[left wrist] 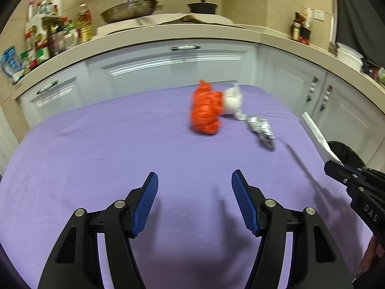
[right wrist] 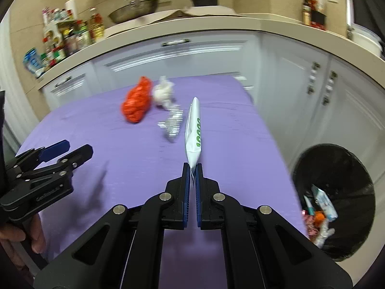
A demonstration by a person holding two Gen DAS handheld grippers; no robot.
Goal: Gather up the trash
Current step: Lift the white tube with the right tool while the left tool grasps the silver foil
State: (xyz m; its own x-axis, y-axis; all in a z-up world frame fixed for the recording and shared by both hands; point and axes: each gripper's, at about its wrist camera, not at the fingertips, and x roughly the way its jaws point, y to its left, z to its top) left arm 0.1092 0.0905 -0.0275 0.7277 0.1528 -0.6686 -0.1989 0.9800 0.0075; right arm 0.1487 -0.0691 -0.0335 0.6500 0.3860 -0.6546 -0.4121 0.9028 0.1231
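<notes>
Right tool [right wrist: 192, 168] clamped on wrapper [right wrist: 192, 130] corner, left of bin [right wrist: 336, 163]; thin grip may slip short. Left tool [left wrist: 195, 180] apart.

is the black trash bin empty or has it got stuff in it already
Not empty. In the right wrist view the black bin beside the purple table already holds wrappers and crumpled scraps at its bottom.

Glossy plastic wrapper [right wrist: 192, 130], matt cloth tbl cover [right wrist: 228, 130].
</notes>
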